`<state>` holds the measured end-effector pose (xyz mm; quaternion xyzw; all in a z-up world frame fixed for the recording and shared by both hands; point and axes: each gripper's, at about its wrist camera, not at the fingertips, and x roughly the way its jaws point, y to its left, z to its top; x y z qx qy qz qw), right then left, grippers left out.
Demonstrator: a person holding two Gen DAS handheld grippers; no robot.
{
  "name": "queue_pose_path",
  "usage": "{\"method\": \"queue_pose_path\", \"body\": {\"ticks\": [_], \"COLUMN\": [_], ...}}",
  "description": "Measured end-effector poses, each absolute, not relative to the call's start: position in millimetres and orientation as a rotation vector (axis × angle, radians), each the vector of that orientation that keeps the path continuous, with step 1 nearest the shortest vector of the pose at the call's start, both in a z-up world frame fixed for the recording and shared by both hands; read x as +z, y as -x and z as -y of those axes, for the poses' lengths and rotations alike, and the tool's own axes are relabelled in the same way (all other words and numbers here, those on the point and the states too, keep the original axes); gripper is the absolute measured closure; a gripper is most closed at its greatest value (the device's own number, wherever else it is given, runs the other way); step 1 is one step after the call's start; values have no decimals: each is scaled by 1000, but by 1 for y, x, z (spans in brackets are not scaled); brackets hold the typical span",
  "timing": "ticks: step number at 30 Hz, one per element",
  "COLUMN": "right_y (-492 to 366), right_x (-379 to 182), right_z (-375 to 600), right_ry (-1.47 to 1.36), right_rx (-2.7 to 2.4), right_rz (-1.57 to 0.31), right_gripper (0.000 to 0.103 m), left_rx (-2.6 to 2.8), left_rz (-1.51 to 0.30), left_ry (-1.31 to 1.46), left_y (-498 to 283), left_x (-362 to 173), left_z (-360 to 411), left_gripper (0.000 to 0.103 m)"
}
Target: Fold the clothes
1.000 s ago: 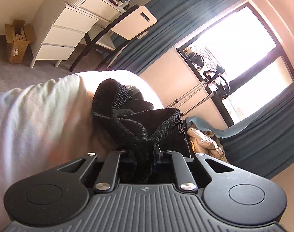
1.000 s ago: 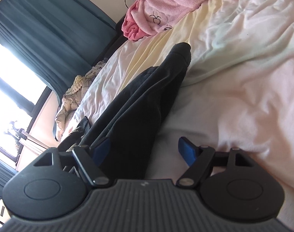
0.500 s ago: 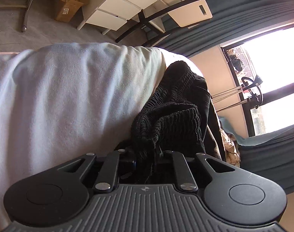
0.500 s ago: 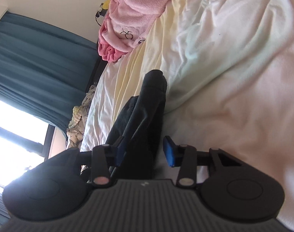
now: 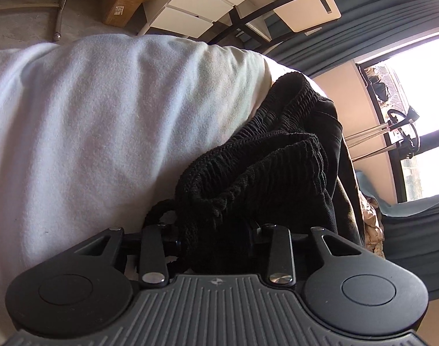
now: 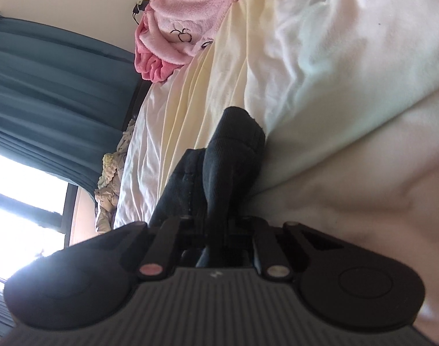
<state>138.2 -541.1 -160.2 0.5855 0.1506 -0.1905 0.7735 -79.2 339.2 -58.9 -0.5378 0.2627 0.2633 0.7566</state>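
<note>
Left gripper (image 5: 216, 238): we clamp the black trousers' (image 5: 265, 170) ribbed waistband, lower centre;
Right gripper (image 6: 216, 232): we pinch a trouser leg, lower centre

Black trousers (image 5: 265, 178) bunched, hide left gripper (image 5: 216, 239) tips; right gripper (image 6: 219, 230) tips also buried, blurry.

The right tongs (image 6: 216, 232), spread wide around the black trousers (image 6: 228, 167) a second ago, are now pinching the dark cloth. The left tongs (image 5: 216, 238) are parting slightly, the ribbed waistband (image 5: 257, 170) bunching wider between them.
</note>
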Motion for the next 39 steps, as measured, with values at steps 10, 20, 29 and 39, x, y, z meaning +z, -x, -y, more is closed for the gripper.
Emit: {"method": "queue_pose_path", "body": {"ticks": [10,20,29,39], "right_y": [-131,-122,-105,-116], "right_x": [-99,-138,-94,-142], "right_z": [537,544,539,531], "right_ry": [-1119,-1043,-968,-780], "right_rx": [-278,-450,-380,-444], "right_rz": [-142,-498,-305,-593], "right_gripper": [98,98,98,95], "left_rx": [617,509,473,509], "left_rz": [-543,-511,-509,-612], "left_ry": [1159,1123,1063,906], "left_y": [86,110,105,96], "left_x": [-46,-12,3,-31], "left_z": [-335,-341,-340,-338], "left_gripper": [85,87,87,85]}}
